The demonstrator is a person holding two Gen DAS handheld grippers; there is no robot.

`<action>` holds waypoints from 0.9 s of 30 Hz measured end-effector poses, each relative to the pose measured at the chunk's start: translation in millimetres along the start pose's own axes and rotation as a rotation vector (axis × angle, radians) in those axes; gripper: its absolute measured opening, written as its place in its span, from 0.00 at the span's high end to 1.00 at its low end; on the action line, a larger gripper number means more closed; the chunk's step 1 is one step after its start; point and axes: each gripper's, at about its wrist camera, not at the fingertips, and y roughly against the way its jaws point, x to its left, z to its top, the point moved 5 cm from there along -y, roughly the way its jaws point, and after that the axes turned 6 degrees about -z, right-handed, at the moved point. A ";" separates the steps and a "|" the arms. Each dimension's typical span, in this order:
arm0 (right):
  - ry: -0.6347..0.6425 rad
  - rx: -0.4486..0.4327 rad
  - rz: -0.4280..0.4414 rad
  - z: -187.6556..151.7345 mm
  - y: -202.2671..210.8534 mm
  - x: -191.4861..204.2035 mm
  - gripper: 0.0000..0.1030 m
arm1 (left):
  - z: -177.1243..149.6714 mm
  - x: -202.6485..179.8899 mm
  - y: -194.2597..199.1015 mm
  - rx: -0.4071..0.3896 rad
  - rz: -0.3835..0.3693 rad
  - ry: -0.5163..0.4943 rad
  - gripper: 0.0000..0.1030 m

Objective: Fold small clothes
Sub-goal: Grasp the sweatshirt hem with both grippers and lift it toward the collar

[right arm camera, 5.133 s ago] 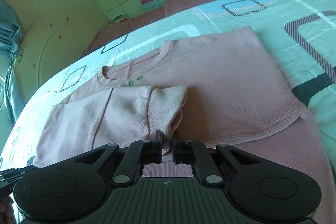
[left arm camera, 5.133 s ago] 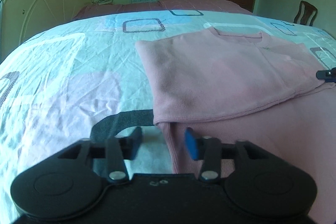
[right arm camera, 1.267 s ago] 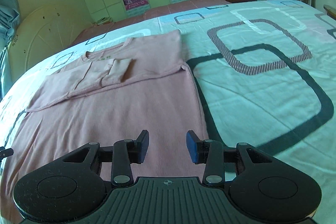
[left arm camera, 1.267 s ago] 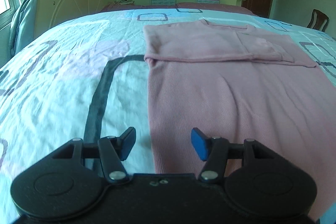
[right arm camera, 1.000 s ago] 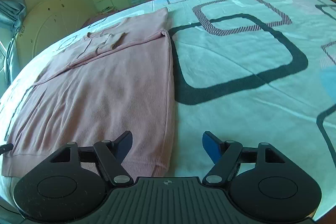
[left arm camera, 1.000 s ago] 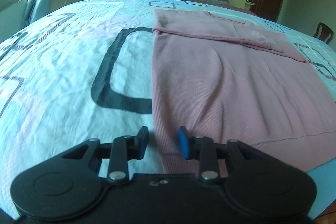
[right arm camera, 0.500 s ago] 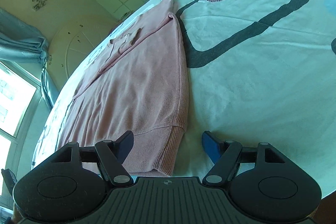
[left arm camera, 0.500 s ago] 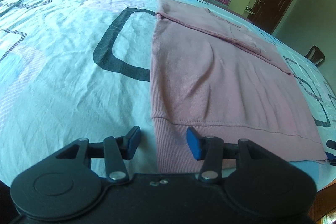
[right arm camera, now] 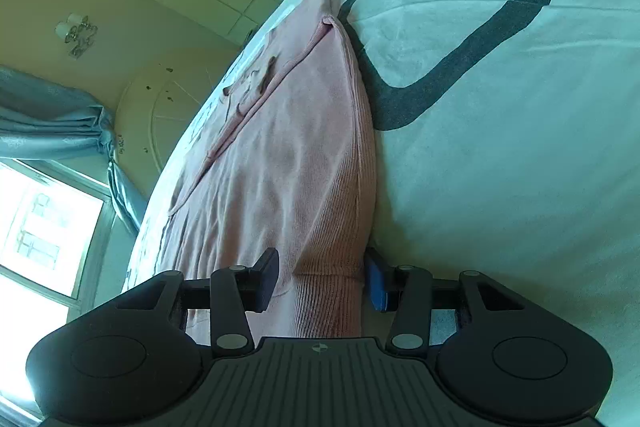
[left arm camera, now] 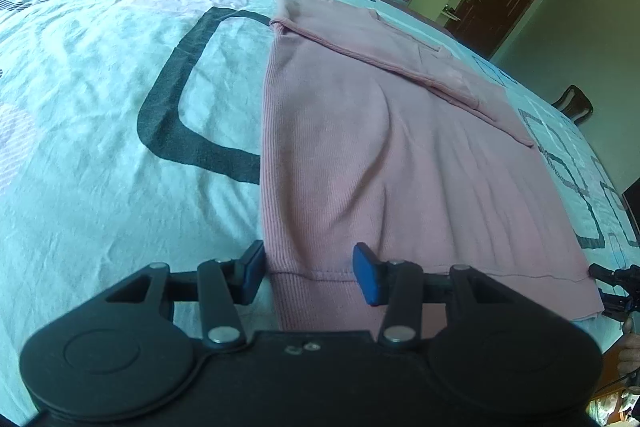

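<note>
Both grippers straddle the hem corners of a pink sweater (left arm camera: 360, 155): left gripper (left arm camera: 308, 273) closing, its jaws apart around the ribbed edge; right gripper (right arm camera: 322, 281) closing likewise, pads not yet pressing. Beyond them, the sweater lies flat on a patterned bedsheet (left arm camera: 100, 87).

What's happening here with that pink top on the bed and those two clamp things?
A person is folding a pink sweater spread on a patterned bedsheet, using a handheld gripper in each hand. Its sleeves are already folded across the chest. The left gripper straddles one bottom corner of the hem and the right gripper the other. Both sets of jaws are closing with hem fabric between them, not yet pinched tight.
</note>
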 end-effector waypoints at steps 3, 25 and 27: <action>-0.001 0.012 0.015 -5.7 0.0 -2.1 0.69 | 0.1 1.6 -1.2 -0.004 -0.033 0.024 0.57; 0.026 -0.055 0.086 5.4 20.5 12.2 0.87 | -2.9 9.8 12.9 -0.112 -0.046 0.162 0.94; 0.058 -0.076 0.099 15.2 25.9 25.3 0.87 | 3.4 7.1 21.1 -0.142 -0.069 0.179 0.94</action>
